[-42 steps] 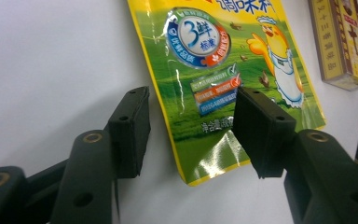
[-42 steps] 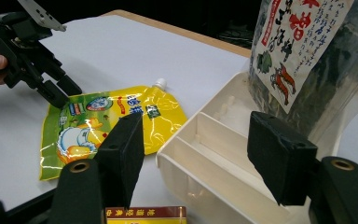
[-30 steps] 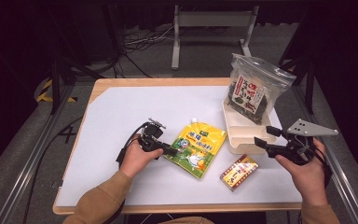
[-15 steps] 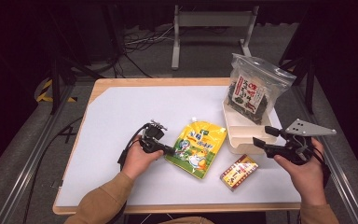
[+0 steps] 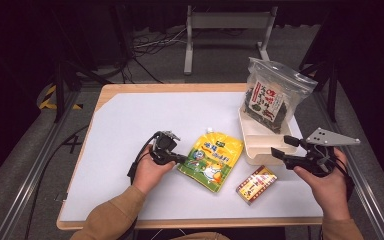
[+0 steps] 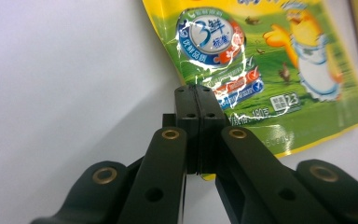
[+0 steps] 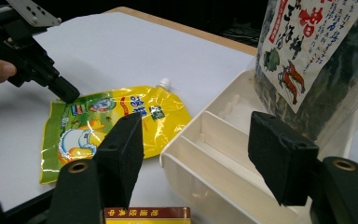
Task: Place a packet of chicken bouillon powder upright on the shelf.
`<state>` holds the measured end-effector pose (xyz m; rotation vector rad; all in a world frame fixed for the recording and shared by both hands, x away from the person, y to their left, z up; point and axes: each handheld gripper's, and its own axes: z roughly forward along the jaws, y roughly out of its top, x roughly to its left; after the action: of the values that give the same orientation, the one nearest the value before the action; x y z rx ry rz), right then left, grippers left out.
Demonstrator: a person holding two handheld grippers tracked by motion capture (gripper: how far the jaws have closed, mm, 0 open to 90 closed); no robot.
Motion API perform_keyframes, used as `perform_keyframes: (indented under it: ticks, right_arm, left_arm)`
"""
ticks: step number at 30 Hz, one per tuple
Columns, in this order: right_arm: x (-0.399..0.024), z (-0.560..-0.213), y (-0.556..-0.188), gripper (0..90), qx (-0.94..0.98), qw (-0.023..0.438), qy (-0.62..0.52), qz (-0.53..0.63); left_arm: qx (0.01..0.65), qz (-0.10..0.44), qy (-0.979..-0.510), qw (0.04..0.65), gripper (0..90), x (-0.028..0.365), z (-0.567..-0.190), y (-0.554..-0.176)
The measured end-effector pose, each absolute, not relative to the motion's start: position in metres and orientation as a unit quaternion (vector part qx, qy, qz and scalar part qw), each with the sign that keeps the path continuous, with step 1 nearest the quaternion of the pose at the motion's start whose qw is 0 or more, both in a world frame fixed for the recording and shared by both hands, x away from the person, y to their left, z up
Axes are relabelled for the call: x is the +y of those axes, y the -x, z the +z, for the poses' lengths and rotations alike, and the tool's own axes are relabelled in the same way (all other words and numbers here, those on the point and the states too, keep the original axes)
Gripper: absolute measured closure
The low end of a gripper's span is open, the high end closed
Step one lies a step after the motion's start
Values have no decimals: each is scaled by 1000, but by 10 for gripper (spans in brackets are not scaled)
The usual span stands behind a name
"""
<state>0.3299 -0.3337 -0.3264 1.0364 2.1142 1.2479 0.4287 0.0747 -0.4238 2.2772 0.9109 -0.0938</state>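
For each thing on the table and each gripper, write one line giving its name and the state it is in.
Yellow pouch: lying flat, cap on its spout, edge pinched.
Left gripper: jaws just closed, shut on the yellow pouch.
Right gripper: open, holding nothing.
White tray: near compartments hold nothing.
Seaweed bag: upright in the tray's far end, sealed.
Red and yellow box: closed, lying flat.

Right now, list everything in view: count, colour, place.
spouted pouch: one, yellow-green, table centre, flat
divided tray: one, cream, table right
seaweed bag: one, clear with dark contents, standing in the tray's far end
small box: one, yellow-red, front of tray
table: one, white top, wooden edge
left hand-held gripper: one, black, jaws have just been closing, now shut on the pouch's edge
right hand-held gripper: one, black, open, near tray
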Motion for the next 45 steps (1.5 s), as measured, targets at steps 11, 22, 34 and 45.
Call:
perform_keyframes:
  ticks: [11, 22, 34, 45]
  right_arm:
    - [-333, -327, -332, 363, 772, 233, -377, 456]
    - [-332, -327, -333, 361, 773, 234, -374, 455]
    - [-333, -328, -331, 357, 773, 233, -377, 454]
    - [-328, -328, -331, 352, 774, 228, -375, 456]
  left_arm:
    - [346, -46, -878, 327, 900, 86, -415, -424]
    - [371, -86, -863, 332, 613, 85, -425, -431]
    - [359, -132, -867, 320, 435, 67, -431, -432]
    - [338, -52, -894, 290, 558, 48, -426, -415]
